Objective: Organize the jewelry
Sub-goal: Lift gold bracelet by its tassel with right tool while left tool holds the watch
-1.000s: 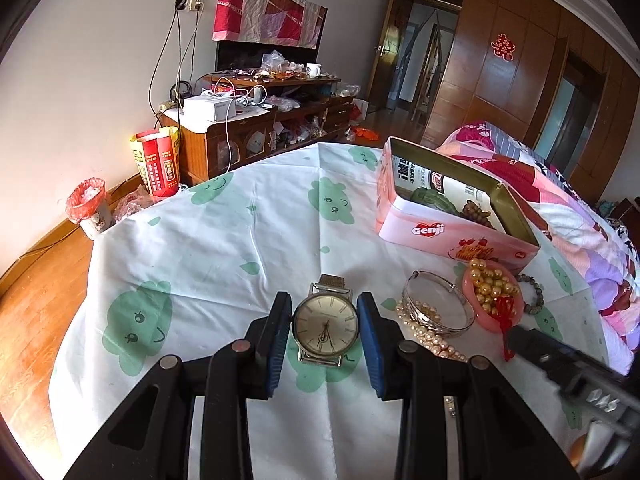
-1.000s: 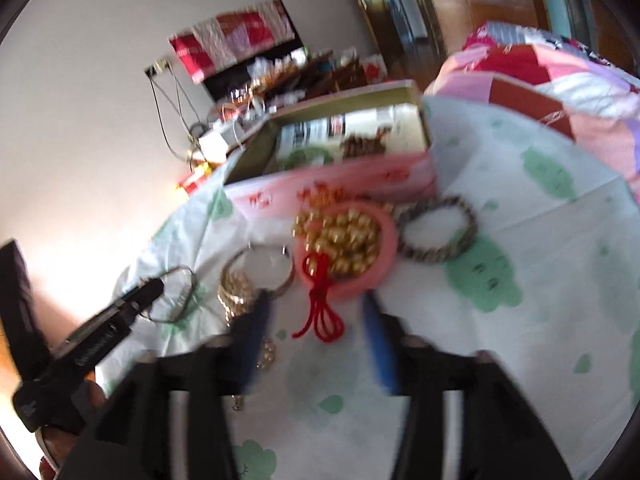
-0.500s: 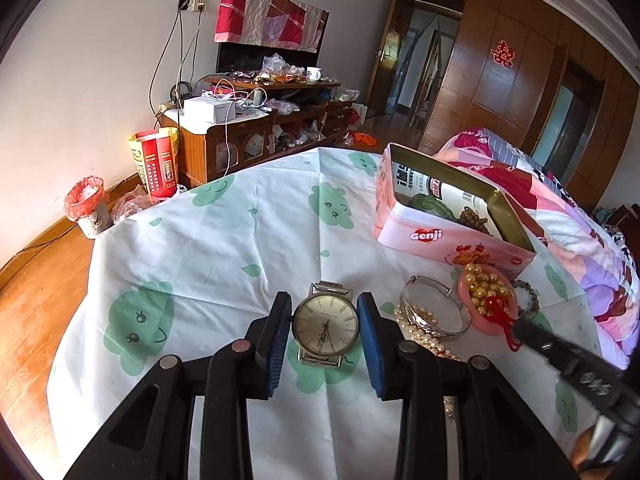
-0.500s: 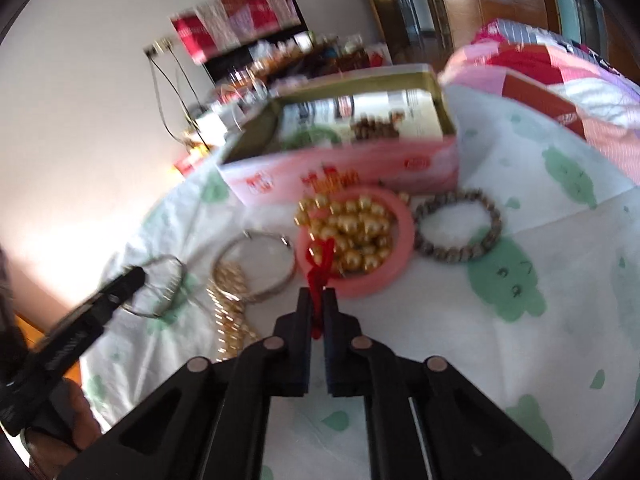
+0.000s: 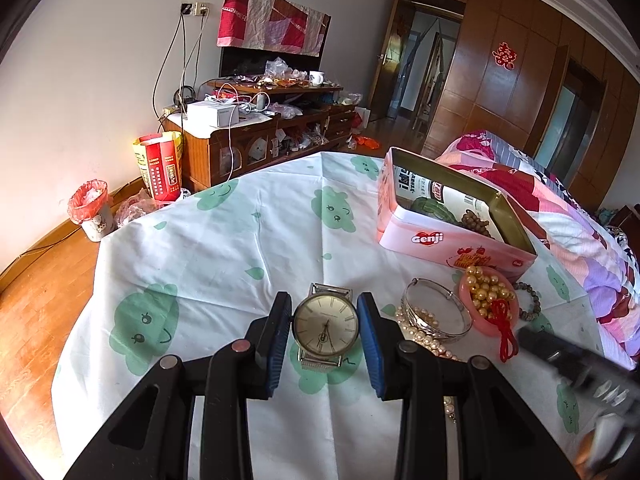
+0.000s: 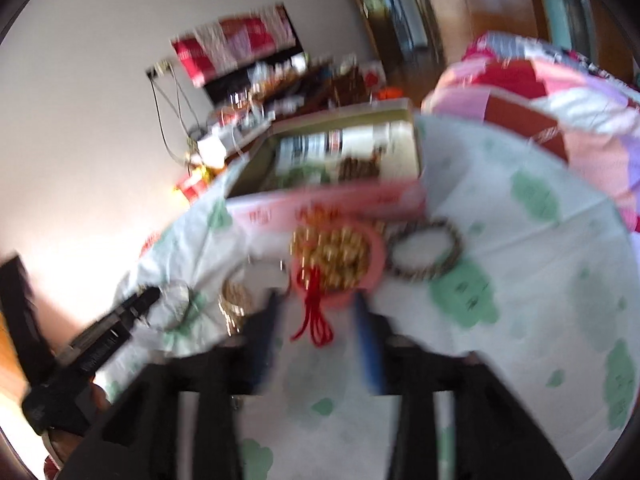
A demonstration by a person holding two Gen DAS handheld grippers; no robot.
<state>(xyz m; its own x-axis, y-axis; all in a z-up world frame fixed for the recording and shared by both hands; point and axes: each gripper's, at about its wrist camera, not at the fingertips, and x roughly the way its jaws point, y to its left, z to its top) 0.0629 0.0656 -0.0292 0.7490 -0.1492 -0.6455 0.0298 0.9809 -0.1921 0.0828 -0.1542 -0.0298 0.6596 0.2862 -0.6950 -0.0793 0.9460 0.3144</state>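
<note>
Since half a second ago, my right gripper (image 6: 316, 320) has sprung apart from a near-closed pinch on the red tassel (image 6: 314, 320); its blue pads now stand wide on either side of the tassel, gripping nothing. That view is badly smeared, so I judge the gripper is moving. My left gripper (image 5: 325, 334) has not shifted: its blue pads sit just beside the watch (image 5: 325, 326) at 9 and 3 o'clock, open about as wide as the case. Whether they touch it, I cannot tell.

I judge the left gripper brackets the watch this way to close on the round case, which is easier to grip than the band. The right one straddles the tassel, I think, because the cord is the easiest part of the pink bangle (image 5: 489, 304) to pick up.

The watch lies flat on the desk (image 5: 224, 256), on a white cloth with green cloud faces. It has a pale cream dial, thin markers and a silver mesh band running toward 12 and 6 o'clock. At 3 o'clock of it lie a silver bangle (image 5: 436, 312) over a pearl strand (image 5: 424, 338), then the pink bangle filled with gold beads. Beyond, at 1 o'clock, stands the open pink tin (image 5: 452, 240), which already holds a few pieces.
</note>
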